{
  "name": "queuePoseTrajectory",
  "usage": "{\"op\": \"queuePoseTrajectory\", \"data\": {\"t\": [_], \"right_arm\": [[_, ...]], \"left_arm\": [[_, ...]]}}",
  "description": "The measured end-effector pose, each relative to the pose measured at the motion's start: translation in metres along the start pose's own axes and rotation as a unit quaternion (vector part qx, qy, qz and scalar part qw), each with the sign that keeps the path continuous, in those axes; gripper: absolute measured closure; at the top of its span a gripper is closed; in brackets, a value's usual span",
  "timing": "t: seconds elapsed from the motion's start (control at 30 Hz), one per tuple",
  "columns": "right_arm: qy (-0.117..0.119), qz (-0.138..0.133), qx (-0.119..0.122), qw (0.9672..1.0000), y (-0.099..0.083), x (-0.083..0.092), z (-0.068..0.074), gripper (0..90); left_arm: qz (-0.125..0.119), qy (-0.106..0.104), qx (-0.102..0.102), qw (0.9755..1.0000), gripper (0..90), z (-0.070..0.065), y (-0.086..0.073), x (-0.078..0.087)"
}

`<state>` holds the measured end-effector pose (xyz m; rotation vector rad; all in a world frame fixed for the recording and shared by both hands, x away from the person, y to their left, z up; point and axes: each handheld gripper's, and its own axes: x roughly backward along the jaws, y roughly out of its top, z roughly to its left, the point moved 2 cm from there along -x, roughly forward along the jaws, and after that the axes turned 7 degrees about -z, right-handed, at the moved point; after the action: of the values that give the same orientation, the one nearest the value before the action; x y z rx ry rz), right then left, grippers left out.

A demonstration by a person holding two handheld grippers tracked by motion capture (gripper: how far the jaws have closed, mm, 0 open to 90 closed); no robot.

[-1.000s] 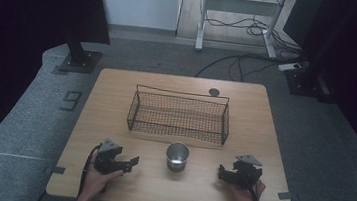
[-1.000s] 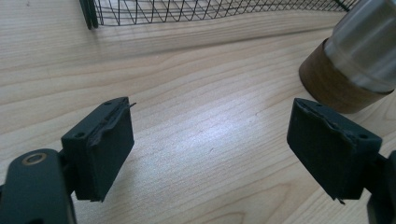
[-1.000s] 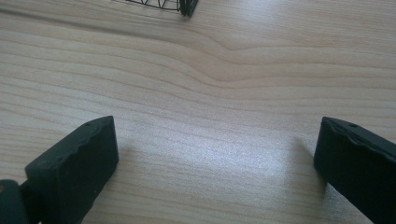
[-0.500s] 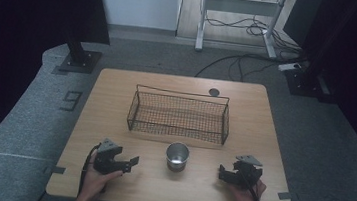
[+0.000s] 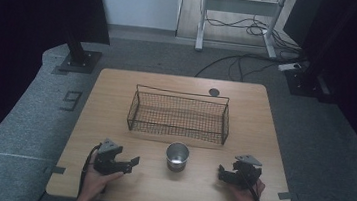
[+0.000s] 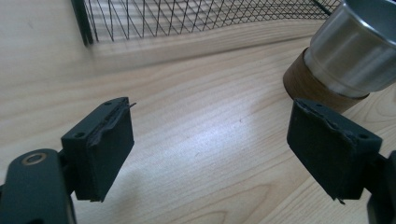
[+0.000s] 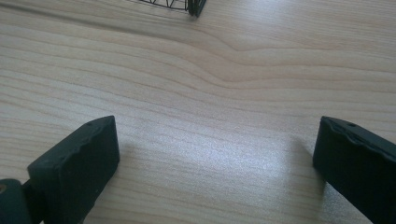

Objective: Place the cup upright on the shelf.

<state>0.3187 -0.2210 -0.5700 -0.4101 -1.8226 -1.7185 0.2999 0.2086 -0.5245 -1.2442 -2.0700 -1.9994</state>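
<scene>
Left gripper and right gripper resting low on the pale wooden tabletop, jaws of both spread wide, grasping nothing. Between them, a round shiny steel cup with a brown base; just beyond it, a black wire-mesh rectangular basket.

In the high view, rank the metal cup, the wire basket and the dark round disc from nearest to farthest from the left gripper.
From the left gripper:
1. Metal cup, to its right, mid-table.
2. Wire basket, beyond the cup.
3. Dark round disc, behind the basket near the far edge.
</scene>
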Motion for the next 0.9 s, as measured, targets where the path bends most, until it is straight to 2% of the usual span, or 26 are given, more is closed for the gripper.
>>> {"op": "queuePoseTrajectory", "data": {"t": [0.1,0.27,0.63,0.9], "right_arm": [[0.001,0.000,0.001,1.0000,0.000,0.000,0.000,0.1],[0.002,0.000,0.003,1.0000,0.000,-0.001,0.000,0.0],[0.002,0.000,0.002,1.0000,0.001,-0.001,-0.001,0.1],[0.000,-0.001,0.001,1.0000,0.001,-0.001,-0.001,1.0]], "left_arm": [[-0.010,-0.011,0.002,0.9999,15.0,-0.004,0.004,0.004],[-0.008,-0.028,0.006,0.9995,14.9,-0.010,0.006,0.001],[-0.017,-0.039,-0.001,0.9991,14.9,-0.030,0.023,-0.002],[-0.006,-0.058,-0.005,0.9983,14.9,-0.041,0.027,-0.010]]}}
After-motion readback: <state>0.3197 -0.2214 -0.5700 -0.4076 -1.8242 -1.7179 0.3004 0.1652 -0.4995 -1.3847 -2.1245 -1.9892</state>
